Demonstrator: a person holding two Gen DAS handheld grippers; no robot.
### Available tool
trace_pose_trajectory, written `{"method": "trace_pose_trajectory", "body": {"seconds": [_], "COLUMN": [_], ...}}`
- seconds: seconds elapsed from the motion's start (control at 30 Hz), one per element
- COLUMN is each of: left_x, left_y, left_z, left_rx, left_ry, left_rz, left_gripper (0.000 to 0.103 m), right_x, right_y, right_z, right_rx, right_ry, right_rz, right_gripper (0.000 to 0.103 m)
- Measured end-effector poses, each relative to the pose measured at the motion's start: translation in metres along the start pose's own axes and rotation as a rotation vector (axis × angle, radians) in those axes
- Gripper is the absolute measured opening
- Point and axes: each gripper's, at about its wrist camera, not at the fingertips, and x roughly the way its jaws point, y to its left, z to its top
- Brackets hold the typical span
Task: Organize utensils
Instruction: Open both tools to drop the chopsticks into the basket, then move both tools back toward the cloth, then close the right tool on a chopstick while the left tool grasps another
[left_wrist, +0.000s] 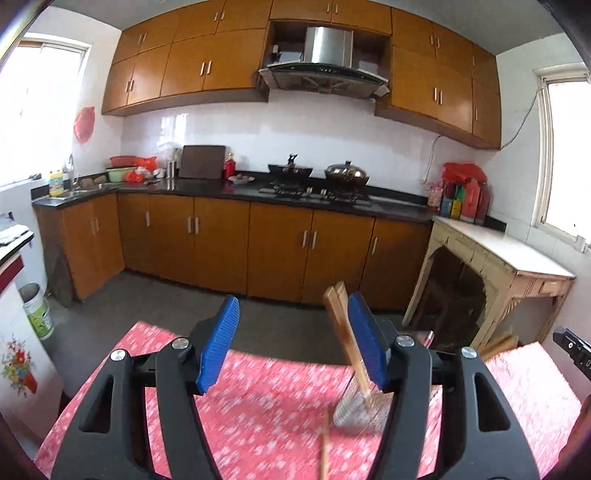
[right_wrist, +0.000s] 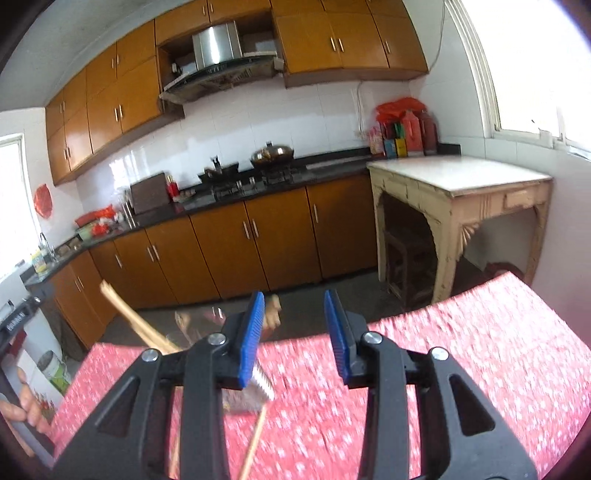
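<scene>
A clear ribbed glass holder (left_wrist: 360, 410) stands on the red patterned tablecloth (left_wrist: 258, 417), with wooden chopsticks (left_wrist: 345, 332) leaning upright in it. A loose chopstick (left_wrist: 325, 446) lies on the cloth in front of it. My left gripper (left_wrist: 293, 339) is open and empty, its right finger beside the standing chopsticks. In the right wrist view the holder (right_wrist: 255, 397) is partly hidden behind my left finger, chopsticks (right_wrist: 136, 321) lean left from it, and a loose chopstick (right_wrist: 255, 443) lies below. My right gripper (right_wrist: 295, 336) is open and empty above the tablecloth (right_wrist: 461, 350).
The table's far edge drops to a grey floor (left_wrist: 155, 314). Brown kitchen cabinets (left_wrist: 277, 251) run along the back under a black counter. A cream side table (right_wrist: 461, 192) stands at the right. A hand (right_wrist: 22, 402) shows at the left edge.
</scene>
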Motion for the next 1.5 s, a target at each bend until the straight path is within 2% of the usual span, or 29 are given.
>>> {"method": "trace_pose_trajectory", "body": {"seconds": [0.17,0.4,0.57,0.77,0.83,0.87,0.97,1.13,1.23,1.3,1.33,1.4,1.43,1.5], "left_x": [-0.008,0.003,0.013,0.020,0.022,0.023,0.024,0.029,0.033,0.037,0.039,0.042,0.044,0.053], "left_y": [0.020,0.020,0.022,0.018,0.013,0.010,0.000,-0.016,-0.022,-0.025,-0.026,-0.028,-0.028,-0.023], "left_z": [-0.052,-0.146,-0.184,-0.201,-0.203,-0.204,-0.210,-0.220,-0.225,-0.227,-0.228,-0.227,-0.226,-0.221], "left_rx": [0.031,0.126,0.131,0.123,0.129,0.136,0.162,0.205,0.217,0.223,0.227,0.237,0.250,0.260], "left_ry": [0.104,0.338,0.430,0.464,0.474,0.478,0.494,0.516,0.536,0.545,0.552,0.545,0.541,0.544], "left_rz": [0.009,-0.042,-0.056,-0.065,-0.079,-0.084,-0.090,-0.091,-0.085,-0.074,-0.071,-0.061,-0.050,-0.037], "left_gripper": [0.063,0.063,0.063,0.069,0.069,0.069,0.069,0.069,0.068,0.061,0.050,0.037,0.026,0.021], "right_x": [0.012,0.040,0.053,0.069,0.070,0.071,0.074,0.080,0.080,0.078,0.078,0.077,0.078,0.080], "right_y": [0.007,0.044,0.064,0.075,0.074,0.070,0.049,-0.015,-0.047,-0.053,-0.054,-0.054,-0.053,-0.050], "right_z": [-0.069,-0.171,-0.206,-0.214,-0.212,-0.211,-0.203,-0.186,-0.179,-0.178,-0.179,-0.179,-0.178,-0.178], "right_rx": [-0.022,-0.115,-0.142,-0.173,-0.190,-0.180,-0.108,0.026,0.100,0.102,0.095,0.069,0.059,0.033], "right_ry": [0.145,0.379,0.441,0.462,0.447,0.451,0.458,0.429,0.428,0.428,0.428,0.428,0.428,0.427], "right_rz": [0.017,0.092,0.110,0.081,0.052,0.026,-0.004,-0.182,-0.201,-0.197,-0.191,-0.189,-0.185,-0.174], "right_gripper": [0.035,0.035,0.035,0.034,0.026,0.010,0.008,0.007,0.007,0.008,0.008,0.008,0.008,0.008]}}
